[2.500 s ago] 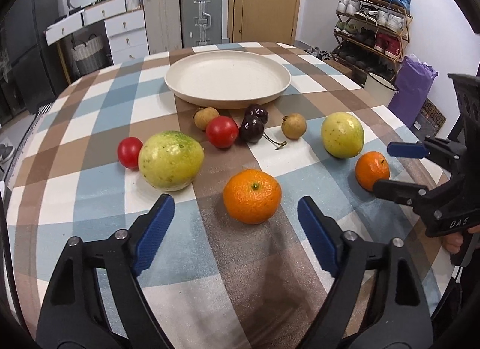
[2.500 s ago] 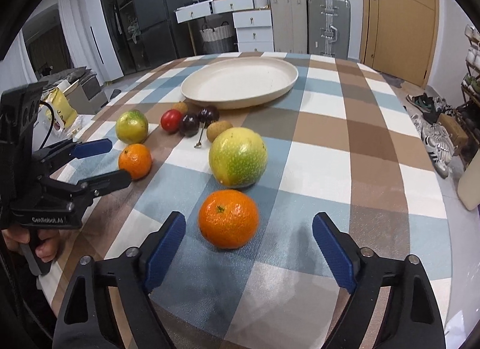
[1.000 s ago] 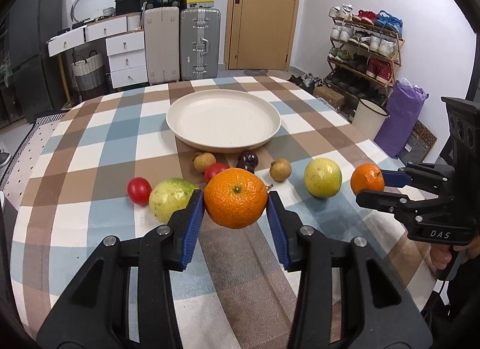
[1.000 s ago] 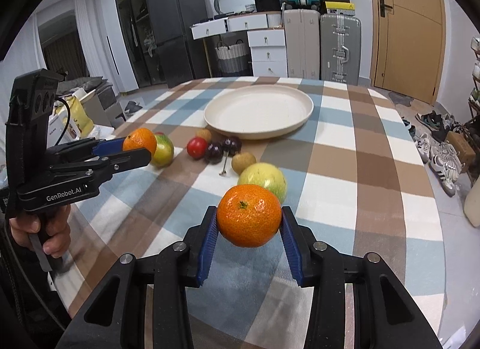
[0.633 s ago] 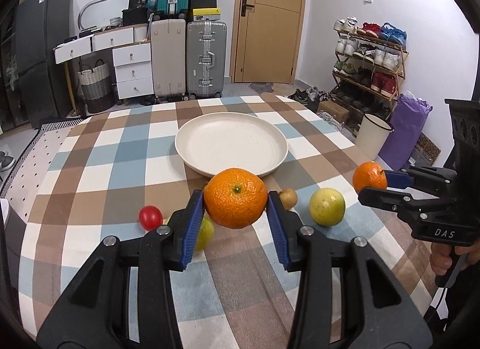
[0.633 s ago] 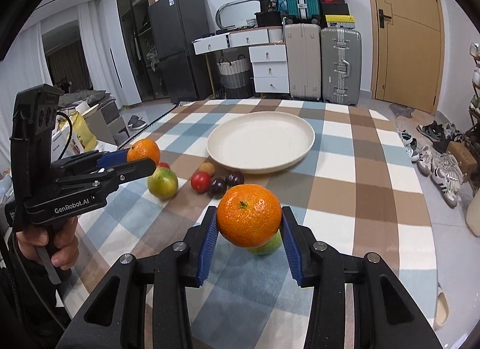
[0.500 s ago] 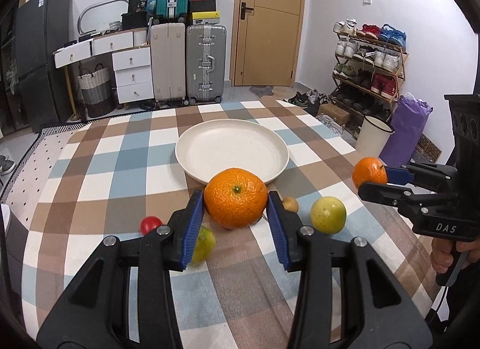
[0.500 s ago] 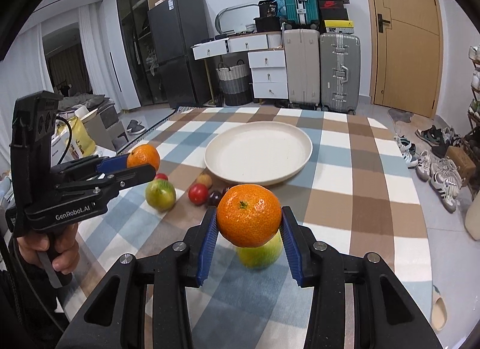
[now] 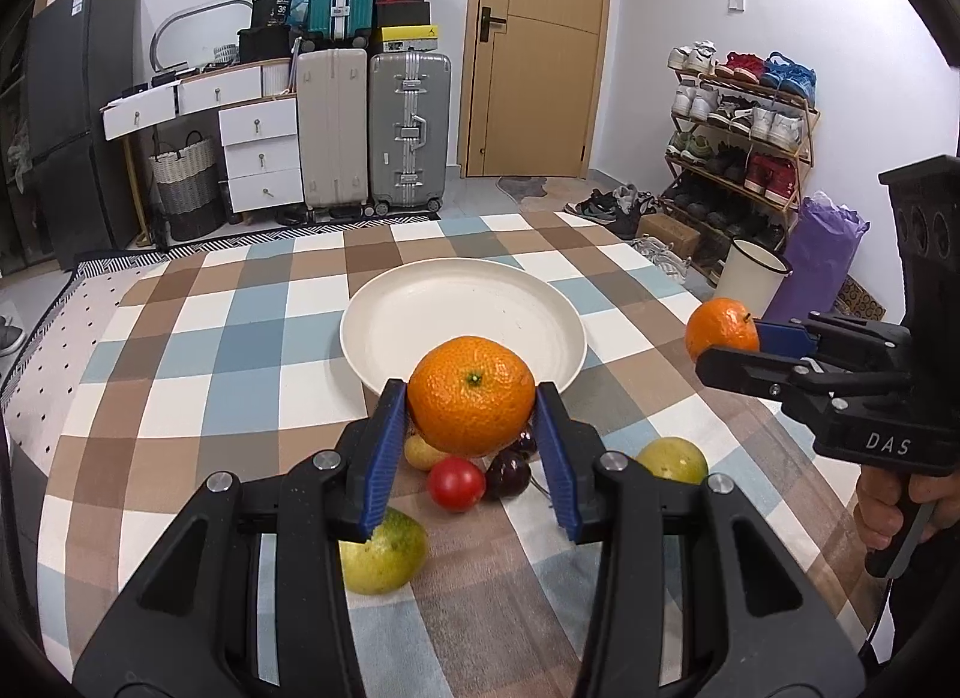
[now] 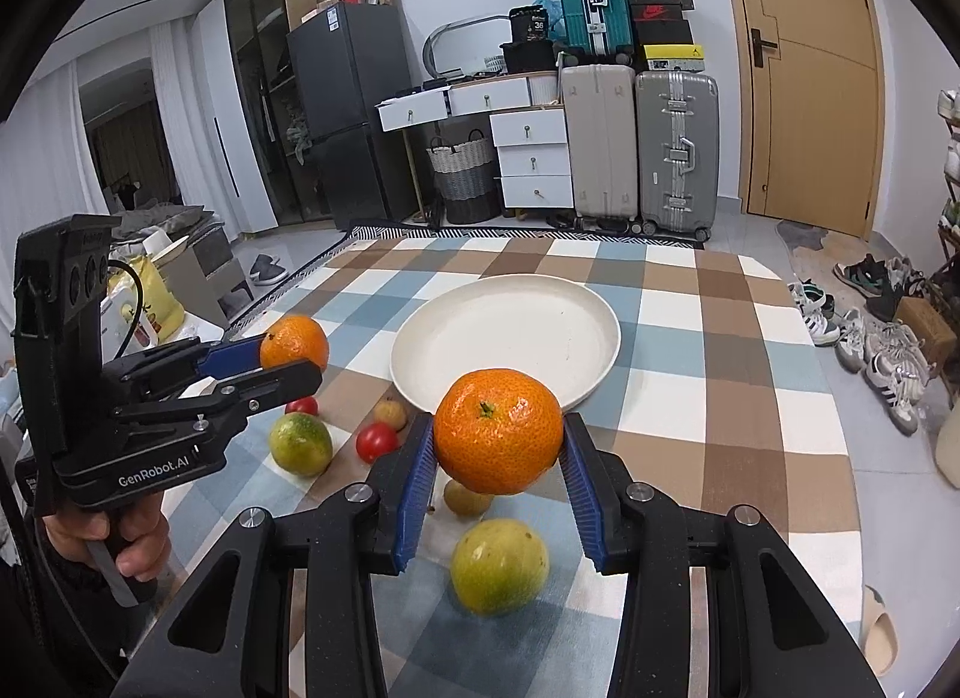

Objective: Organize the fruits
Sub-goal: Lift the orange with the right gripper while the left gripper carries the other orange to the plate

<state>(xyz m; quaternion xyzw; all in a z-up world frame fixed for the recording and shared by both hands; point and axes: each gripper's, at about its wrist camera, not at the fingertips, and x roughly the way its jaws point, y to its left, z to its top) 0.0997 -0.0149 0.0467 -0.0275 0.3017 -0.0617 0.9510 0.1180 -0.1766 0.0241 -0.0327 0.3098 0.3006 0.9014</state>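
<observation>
My left gripper (image 9: 472, 419) is shut on an orange (image 9: 471, 395) and holds it in the air just short of the near rim of the empty cream plate (image 9: 462, 317). My right gripper (image 10: 495, 458) is shut on a second orange (image 10: 498, 439), also raised near the plate (image 10: 507, 332). Each gripper shows in the other's view, the right one (image 9: 729, 347) and the left one (image 10: 294, 362). On the checked tablecloth below lie a red tomato (image 9: 456, 483), dark cherries (image 9: 509, 473), two yellow-green fruits (image 9: 384, 551) (image 9: 672, 460) and a small brown fruit (image 9: 420, 452).
The table (image 9: 240, 338) drops off at its far and side edges. Suitcases (image 9: 408, 134), white drawers (image 9: 258, 158) and a door stand behind it. A shoe rack (image 9: 738, 122), a white bin (image 9: 750, 278) and a purple bag (image 9: 822, 254) stand at the right.
Both grippers closed on their oranges, lifted them off the cloth, and have carried them forward toward the plate.
</observation>
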